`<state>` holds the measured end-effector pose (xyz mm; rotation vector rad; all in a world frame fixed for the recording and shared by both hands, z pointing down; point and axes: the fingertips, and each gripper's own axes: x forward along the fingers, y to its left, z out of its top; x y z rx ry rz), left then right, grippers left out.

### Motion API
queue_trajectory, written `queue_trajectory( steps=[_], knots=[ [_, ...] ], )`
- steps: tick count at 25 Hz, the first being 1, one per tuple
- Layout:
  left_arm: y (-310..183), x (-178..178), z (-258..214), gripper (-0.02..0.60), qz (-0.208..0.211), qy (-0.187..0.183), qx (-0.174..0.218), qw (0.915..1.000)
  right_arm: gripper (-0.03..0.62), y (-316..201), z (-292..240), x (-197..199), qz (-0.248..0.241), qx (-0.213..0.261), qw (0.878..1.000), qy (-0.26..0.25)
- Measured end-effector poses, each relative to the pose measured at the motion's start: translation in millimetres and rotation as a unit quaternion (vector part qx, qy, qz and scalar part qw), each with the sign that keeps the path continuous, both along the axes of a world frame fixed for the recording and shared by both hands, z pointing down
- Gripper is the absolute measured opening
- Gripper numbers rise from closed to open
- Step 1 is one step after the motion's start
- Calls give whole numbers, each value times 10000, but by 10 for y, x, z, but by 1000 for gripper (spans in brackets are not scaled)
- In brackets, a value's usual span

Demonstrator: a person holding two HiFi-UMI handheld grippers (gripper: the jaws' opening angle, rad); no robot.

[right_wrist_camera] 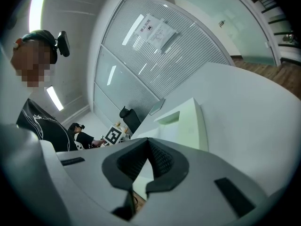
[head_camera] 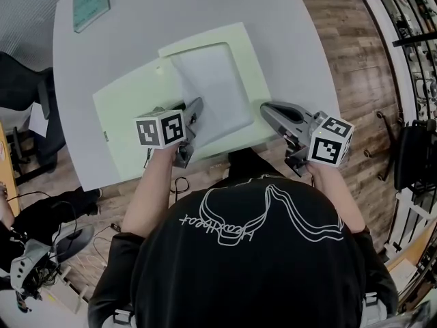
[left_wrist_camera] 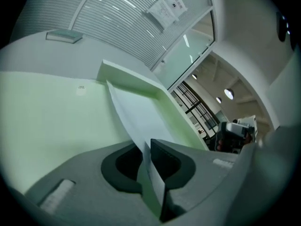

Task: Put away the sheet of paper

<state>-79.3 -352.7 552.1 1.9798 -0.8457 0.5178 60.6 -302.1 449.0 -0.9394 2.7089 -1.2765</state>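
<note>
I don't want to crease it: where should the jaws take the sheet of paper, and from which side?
Take the sheet of paper by its left edge near the front corner, coming from the person's side: that edge stands up off the green folder; the rest lies flat.

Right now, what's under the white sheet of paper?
The open green folder lies under the sheet of paper, its border showing around it. What the sheet covers is hidden. The left claw pinches the sheet's edge.
</note>
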Motion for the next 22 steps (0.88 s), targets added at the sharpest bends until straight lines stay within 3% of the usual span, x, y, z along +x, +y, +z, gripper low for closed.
queue_trajectory(
  steps=[5, 11, 22],
  knots=[
    [29, -45, 45, 132, 194, -543, 134, 9982, 11, -16, 10, -33, -42, 16, 10000, 11],
    [-58, -30, 116, 238, -14, -901, 271, 9956, 11, -93, 38, 8, -132, 38, 9999, -9],
    [13, -379, -186, 253, -559, -740, 473, 9946, 11, 22, -104, -100, -215, 207, 9995, -44]
  ],
)
